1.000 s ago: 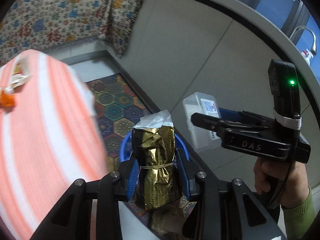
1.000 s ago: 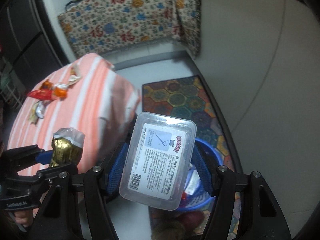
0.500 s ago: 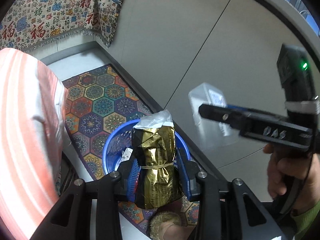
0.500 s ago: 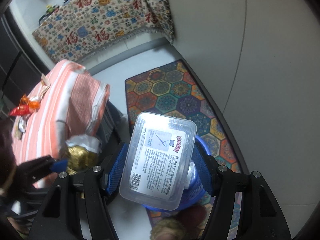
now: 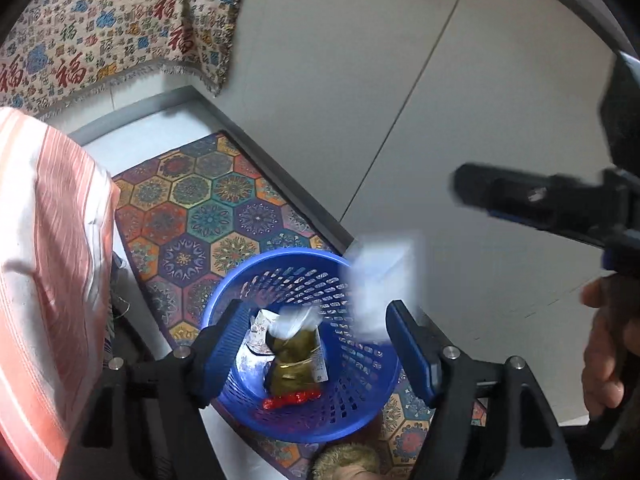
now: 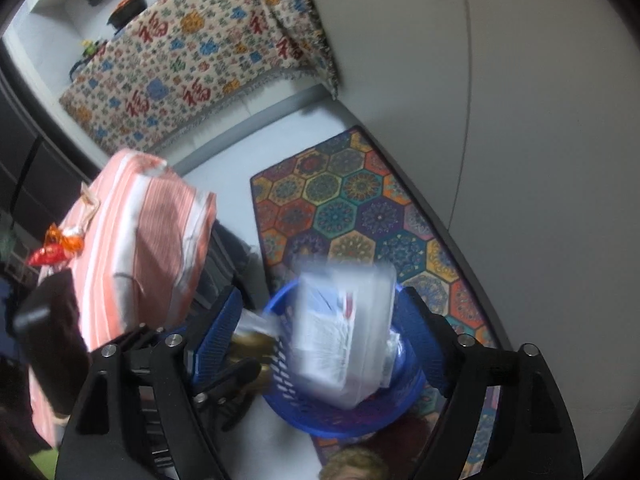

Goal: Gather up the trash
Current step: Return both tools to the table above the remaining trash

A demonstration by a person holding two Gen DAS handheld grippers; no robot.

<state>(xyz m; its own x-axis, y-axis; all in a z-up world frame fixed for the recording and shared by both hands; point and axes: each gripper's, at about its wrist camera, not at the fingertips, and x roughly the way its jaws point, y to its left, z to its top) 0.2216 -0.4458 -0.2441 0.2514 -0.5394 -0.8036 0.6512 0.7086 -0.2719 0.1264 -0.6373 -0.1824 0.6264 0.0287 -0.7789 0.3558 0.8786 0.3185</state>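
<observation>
Trash is dropping into the blue basket (image 5: 304,420) below your two grippers. Your left gripper (image 5: 316,352) has its fingers apart and opening, with nothing between them; the gold packet (image 5: 294,364) is blurred inside the basket, above a red wrapper (image 5: 290,399). Your right gripper (image 6: 320,340) also opens its fingers, and the clear box (image 6: 342,336), blurred, is loose between them over the basket. The basket stands on the patterned rug (image 5: 208,208).
</observation>
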